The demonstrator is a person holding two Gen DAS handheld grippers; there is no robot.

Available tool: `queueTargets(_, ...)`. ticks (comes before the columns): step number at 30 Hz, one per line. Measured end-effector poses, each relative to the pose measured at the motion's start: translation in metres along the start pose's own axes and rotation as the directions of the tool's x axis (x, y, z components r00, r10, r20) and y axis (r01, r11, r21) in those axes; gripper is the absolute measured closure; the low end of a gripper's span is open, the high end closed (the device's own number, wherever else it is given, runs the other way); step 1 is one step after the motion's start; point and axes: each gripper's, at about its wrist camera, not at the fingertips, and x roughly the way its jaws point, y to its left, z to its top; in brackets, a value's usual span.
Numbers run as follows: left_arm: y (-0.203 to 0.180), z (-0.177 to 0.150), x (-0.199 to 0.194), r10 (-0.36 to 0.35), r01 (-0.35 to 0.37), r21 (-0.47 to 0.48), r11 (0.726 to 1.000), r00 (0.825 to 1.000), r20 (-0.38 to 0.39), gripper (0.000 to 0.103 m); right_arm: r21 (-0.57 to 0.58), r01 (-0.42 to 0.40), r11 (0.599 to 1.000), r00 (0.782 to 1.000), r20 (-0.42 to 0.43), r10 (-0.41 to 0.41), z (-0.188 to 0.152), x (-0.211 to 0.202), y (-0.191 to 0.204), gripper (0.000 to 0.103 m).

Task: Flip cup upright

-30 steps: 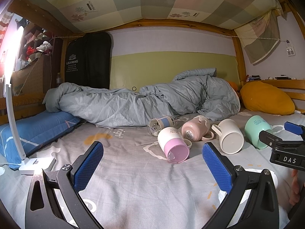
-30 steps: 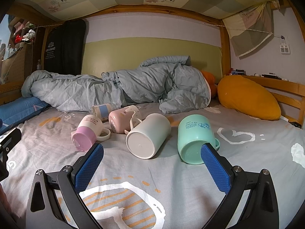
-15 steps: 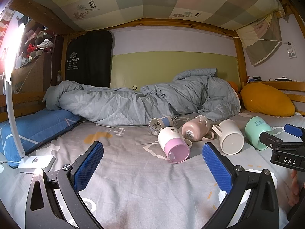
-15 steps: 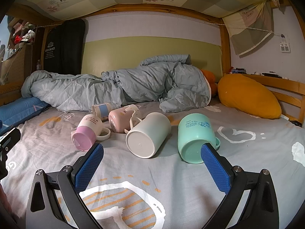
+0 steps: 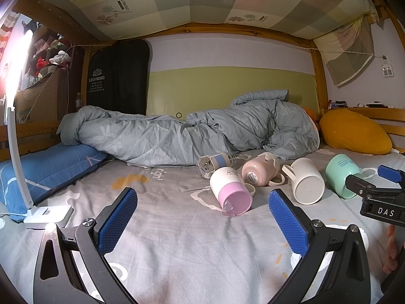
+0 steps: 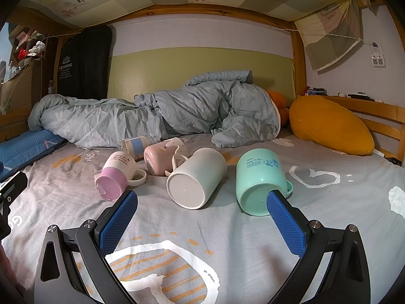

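Note:
Several cups lie on their sides on the grey bedsheet. From left to right: a white-and-pink mug (image 6: pixel 115 177) (image 5: pixel 231 192), a clear cup with a blue band (image 6: pixel 135 147) (image 5: pixel 212 164), a pink mug (image 6: pixel 164 158) (image 5: pixel 260 173), a white mug (image 6: pixel 197 177) (image 5: pixel 305 181) and a mint-green mug (image 6: pixel 260 179) (image 5: pixel 341 173). My right gripper (image 6: pixel 202 220) is open, low over the sheet just in front of the white and green mugs. My left gripper (image 5: pixel 202 225) is open and empty, in front of the white-and-pink mug. The right gripper's side (image 5: pixel 379 197) shows in the left wrist view.
A crumpled grey duvet (image 6: pixel 157 116) lies behind the cups. An orange pillow (image 6: pixel 329 126) sits at the right by the wooden rail. A blue pillow (image 5: pixel 48 167) and a white desk lamp (image 5: pixel 48 214) are at the left.
Both views have shifted slightly, and the cups sit a little nearer in the right wrist view. Both grippers stay open. No cup has moved.

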Motion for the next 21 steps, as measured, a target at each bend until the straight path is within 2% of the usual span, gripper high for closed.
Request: queueTargets(21,0.001,-0.002,0.003,0.003,-0.003,-0.004,1.0,1.0,-0.017,0.0,0.009,-0.001,1.0,1.0,-0.016,0.001,-0.008,0.0,0.004,0.0)
